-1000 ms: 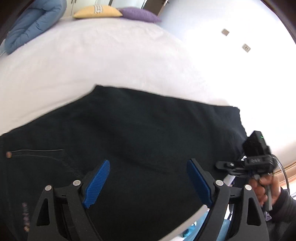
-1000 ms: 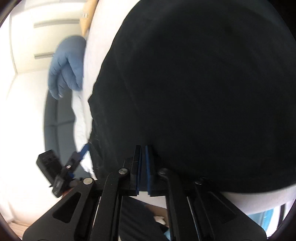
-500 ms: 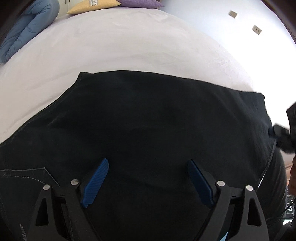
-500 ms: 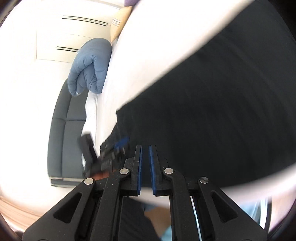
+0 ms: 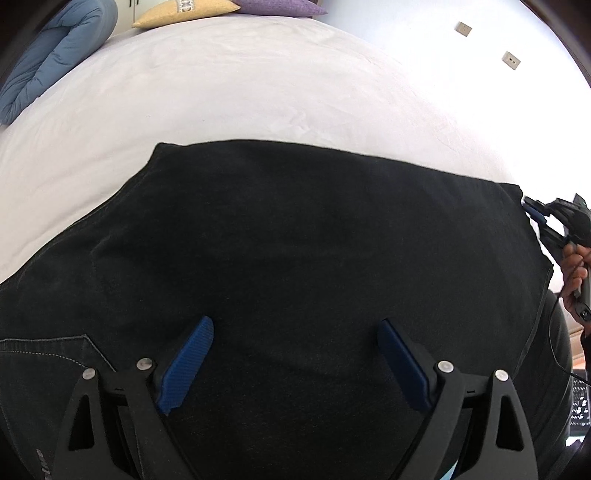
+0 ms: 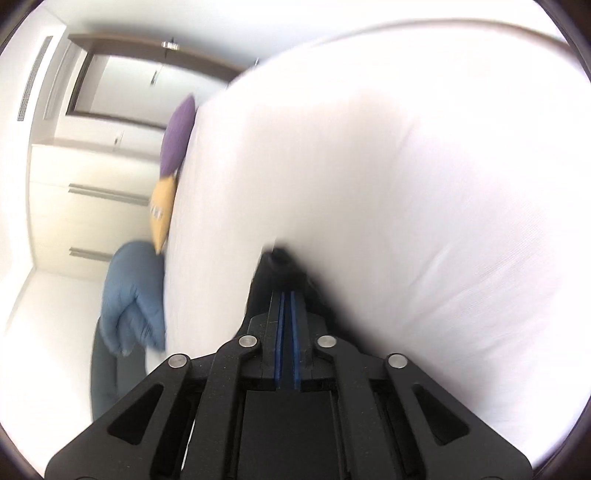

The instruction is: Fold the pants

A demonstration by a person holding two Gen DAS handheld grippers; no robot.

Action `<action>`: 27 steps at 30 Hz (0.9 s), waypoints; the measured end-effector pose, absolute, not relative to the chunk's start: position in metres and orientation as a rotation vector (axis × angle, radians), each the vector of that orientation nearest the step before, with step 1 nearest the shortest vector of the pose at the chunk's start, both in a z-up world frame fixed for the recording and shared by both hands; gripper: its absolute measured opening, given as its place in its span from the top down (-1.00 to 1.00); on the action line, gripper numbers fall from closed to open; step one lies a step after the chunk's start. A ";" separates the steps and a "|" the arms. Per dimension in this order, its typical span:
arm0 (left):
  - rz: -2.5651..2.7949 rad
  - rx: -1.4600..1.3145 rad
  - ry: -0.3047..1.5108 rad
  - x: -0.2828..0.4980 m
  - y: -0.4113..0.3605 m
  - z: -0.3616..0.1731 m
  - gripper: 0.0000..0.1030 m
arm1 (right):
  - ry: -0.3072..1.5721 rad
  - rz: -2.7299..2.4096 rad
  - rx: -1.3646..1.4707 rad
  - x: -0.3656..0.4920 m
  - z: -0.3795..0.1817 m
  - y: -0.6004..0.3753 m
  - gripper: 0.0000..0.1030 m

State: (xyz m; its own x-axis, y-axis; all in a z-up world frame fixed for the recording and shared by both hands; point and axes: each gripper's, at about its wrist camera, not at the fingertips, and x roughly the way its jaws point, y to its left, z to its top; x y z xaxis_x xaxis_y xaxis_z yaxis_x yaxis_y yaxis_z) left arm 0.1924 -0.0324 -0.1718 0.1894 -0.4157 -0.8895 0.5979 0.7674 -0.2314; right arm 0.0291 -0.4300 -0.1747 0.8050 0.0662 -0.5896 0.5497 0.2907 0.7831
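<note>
Your left gripper (image 5: 295, 354) hangs spread wide over the black pants (image 5: 295, 258) on the bed (image 5: 258, 92). Your right gripper (image 6: 287, 295) pinches dark cloth at the pants' corner, jaws nearly together.

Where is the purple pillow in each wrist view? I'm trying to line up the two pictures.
Left wrist view: the purple pillow lies at the top edge, a bit left of centre, at the far end of the white bed.
Right wrist view: it stands left of centre in the upper half, against the bed's left edge, blurred.
Shared landmark: the yellow pillow right beside it in both.
</note>
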 end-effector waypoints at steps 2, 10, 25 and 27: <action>-0.695 0.167 1.188 0.195 -0.032 -0.164 -0.75 | 0.556 -0.229 1.241 0.033 -0.154 -0.410 0.81; -0.771 0.142 1.122 0.217 -0.061 -0.163 -0.74 | 0.890 0.167 1.200 0.145 -0.199 -0.268 0.81; -0.655 -0.227 1.098 0.309 0.127 -0.157 0.22 | 0.701 -0.157 1.210 0.073 -0.163 -0.411 0.86; -0.660 -0.361 1.041 0.300 0.150 -0.144 0.08 | 0.688 -0.026 1.215 0.077 -0.152 -0.381 0.86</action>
State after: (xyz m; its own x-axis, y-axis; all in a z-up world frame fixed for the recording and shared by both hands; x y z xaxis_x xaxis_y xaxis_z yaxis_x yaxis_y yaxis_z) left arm 0.3001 0.1505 -0.1439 0.3392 -0.6565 -0.6738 0.3291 0.7538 -0.5687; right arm 0.0771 -0.3810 -0.1524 0.7991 0.3359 -0.4985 0.3728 0.3737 0.8494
